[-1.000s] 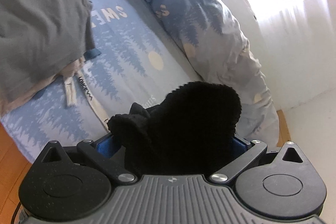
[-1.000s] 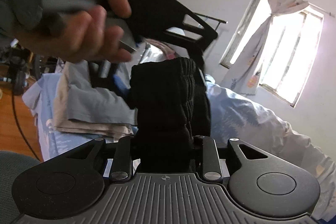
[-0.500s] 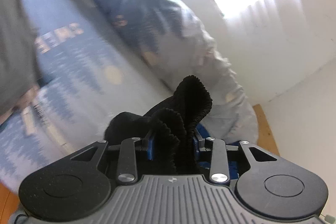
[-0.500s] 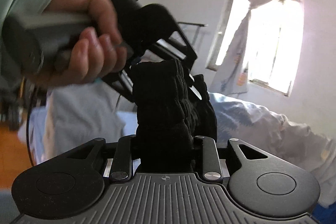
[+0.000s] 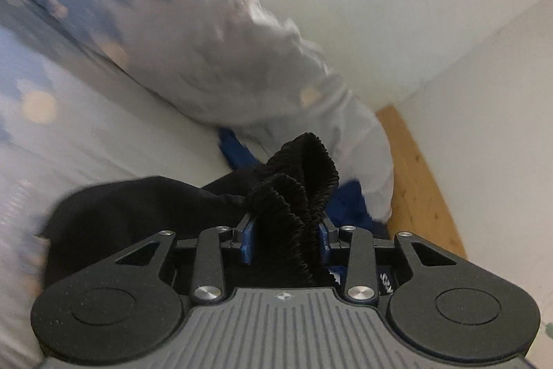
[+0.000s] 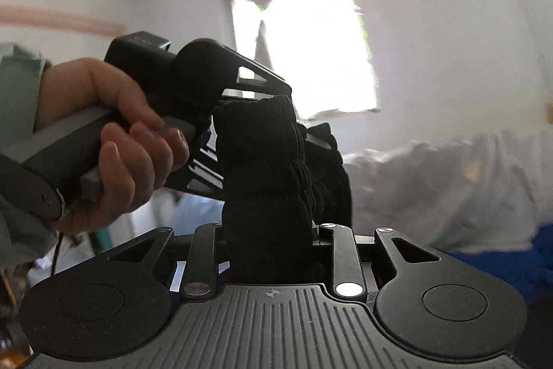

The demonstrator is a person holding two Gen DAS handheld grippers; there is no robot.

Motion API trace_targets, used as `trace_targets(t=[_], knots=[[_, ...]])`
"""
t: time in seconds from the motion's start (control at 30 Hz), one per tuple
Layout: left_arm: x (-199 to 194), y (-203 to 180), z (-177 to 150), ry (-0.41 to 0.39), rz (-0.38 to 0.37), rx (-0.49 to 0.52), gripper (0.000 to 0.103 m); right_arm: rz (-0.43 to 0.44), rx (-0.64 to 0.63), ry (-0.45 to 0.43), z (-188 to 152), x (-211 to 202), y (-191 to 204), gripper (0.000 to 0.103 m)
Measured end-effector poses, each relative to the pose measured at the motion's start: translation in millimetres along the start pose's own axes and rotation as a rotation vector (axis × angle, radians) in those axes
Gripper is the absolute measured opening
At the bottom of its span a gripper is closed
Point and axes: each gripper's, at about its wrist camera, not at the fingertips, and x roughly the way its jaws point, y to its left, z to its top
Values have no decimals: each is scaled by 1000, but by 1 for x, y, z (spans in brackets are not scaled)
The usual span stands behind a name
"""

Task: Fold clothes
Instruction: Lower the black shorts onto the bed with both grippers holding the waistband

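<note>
A black ribbed garment (image 5: 300,168) is stretched between both grippers. In the left wrist view my left gripper (image 5: 287,230) is shut on a bunched ribbed edge, and the blue pads (image 5: 247,239) press it from both sides. More black cloth (image 5: 138,206) hangs off to the left over the bed. In the right wrist view my right gripper (image 6: 269,230) is shut on a thick upright fold of the black garment (image 6: 259,154). Just behind that fold, a hand (image 6: 131,140) holds the left gripper's handle.
A bed with a pale blue patterned sheet (image 5: 86,127) lies below, with a rolled patterned duvet (image 5: 193,40) along its far side. Dark blue cloth (image 5: 238,154) lies by the duvet's end. Beyond are wooden floor (image 5: 414,168), white walls and a bright window (image 6: 311,40).
Both grippers swung sideways and upward together with the black garment. The left jaws closed from wide onto a bunched edge. The stack of grey clothes left both views.
</note>
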Motion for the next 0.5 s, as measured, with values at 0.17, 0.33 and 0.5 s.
trace_targets(t=[0.17,0.33,0.5], knots=[[121,-45,-41,103,89,29,36,-67,203,10,-27,-11,-124,30],[228,-82,-85,193,145,86,37,-175,399,-19,-70,-30,-234,30],[327,-109,-131,280,197,162,36,-332,537,-29,-116,-39,-312,31]])
